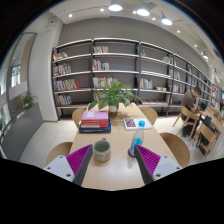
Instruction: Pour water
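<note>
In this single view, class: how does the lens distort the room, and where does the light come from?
Gripper view: strong fisheye bends the bookshelves into curves; round ceiling lights glare overhead; the wooden table is evenly lit; the claw stands open.

No legible txt, labels, nos. or signs are showing. Book point(95, 121) covers on surface point(118, 165) and shelf point(110, 68) spines: markings are staying unreadable.
</note>
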Available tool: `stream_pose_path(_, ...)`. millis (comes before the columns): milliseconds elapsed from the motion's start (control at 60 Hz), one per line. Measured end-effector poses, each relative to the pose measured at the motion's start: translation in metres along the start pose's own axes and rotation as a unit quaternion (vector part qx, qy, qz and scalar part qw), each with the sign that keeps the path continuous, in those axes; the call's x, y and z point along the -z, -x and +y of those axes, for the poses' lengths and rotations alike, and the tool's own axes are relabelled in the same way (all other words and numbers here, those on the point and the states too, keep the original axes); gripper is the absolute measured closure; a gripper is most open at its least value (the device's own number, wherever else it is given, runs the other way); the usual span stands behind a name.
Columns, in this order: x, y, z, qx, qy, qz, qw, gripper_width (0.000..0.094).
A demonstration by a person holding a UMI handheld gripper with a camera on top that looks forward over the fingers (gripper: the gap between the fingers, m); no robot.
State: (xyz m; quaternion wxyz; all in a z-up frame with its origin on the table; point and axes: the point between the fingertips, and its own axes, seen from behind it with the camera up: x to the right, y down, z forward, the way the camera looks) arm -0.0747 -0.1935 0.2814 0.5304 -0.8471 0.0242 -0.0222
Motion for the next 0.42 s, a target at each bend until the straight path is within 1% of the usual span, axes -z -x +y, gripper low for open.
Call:
stream_pose_path(167, 0.009, -0.002, -0.010, -0.008, -0.005, 0.008, 1.000, 0.0087)
stream_pose_path(417, 0.019, -0.002, -0.012, -0.022, -0.011, 0.012, 1.000, 0.0087)
